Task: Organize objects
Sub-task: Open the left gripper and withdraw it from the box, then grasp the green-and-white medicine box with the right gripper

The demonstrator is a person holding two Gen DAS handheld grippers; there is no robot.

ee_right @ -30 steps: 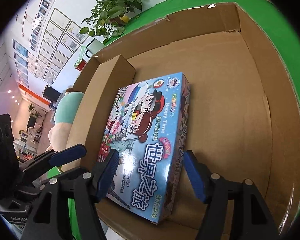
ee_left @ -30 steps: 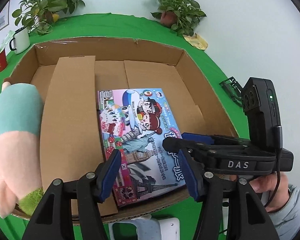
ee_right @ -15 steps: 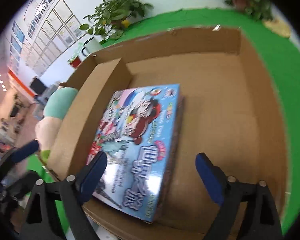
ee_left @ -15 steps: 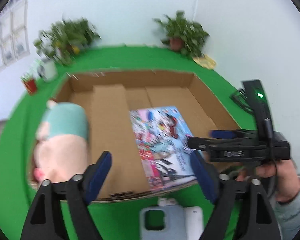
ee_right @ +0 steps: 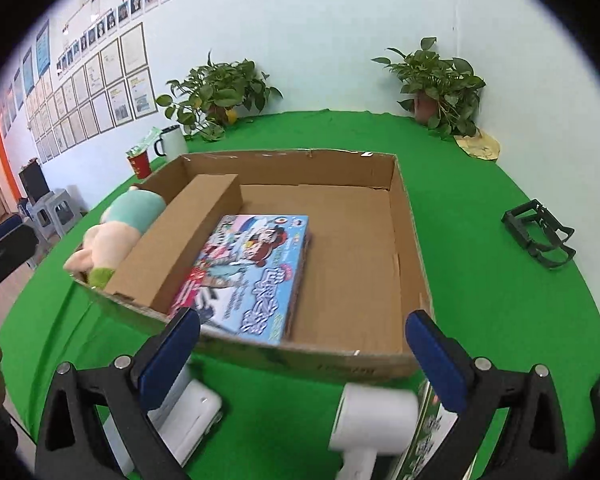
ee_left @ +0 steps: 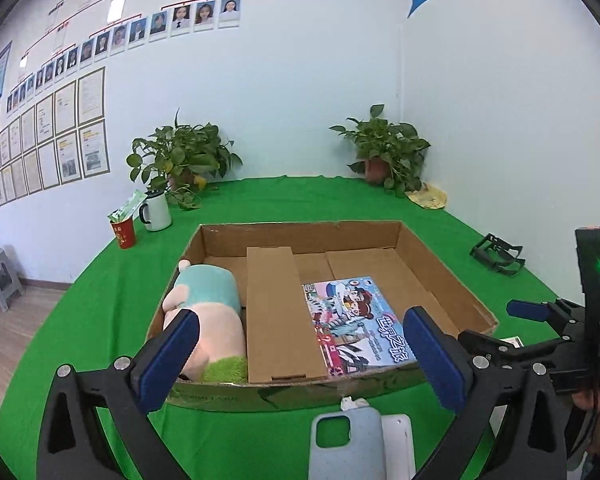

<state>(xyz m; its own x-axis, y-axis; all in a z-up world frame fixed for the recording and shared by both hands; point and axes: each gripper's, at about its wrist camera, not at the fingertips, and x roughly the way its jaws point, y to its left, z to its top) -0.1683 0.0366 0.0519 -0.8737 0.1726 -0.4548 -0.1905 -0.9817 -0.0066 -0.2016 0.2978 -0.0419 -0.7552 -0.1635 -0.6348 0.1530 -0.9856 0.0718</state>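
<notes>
A shallow cardboard box [ee_left: 300,236] [ee_right: 412,232] sits on the green table. Inside lie a colourful game box [ee_left: 356,320] [ee_right: 252,272], a plush toy [ee_left: 208,312] [ee_right: 112,228] at the left and a cardboard divider [ee_left: 276,312] [ee_right: 180,248]. My left gripper [ee_left: 300,360] is open and empty, above the table in front of the box. My right gripper [ee_right: 300,360] is open and empty, also in front of the box. A light blue phone case [ee_left: 348,444] and a white item [ee_left: 398,440] lie near the front edge. A white device [ee_right: 372,416] and a green package [ee_right: 428,436] lie below the right gripper.
Two potted plants [ee_left: 180,160] [ee_left: 384,156] stand at the back. A white mug [ee_left: 156,212] and red cup [ee_left: 123,232] stand at the back left. A black frame [ee_left: 498,254] [ee_right: 538,234] lies right of the box. A white block [ee_right: 188,416] lies by the right gripper's left finger.
Both grippers have pulled back and up from the game box, out of the cardboard box, and opened wider. The game box stays inside, lying flat.
</notes>
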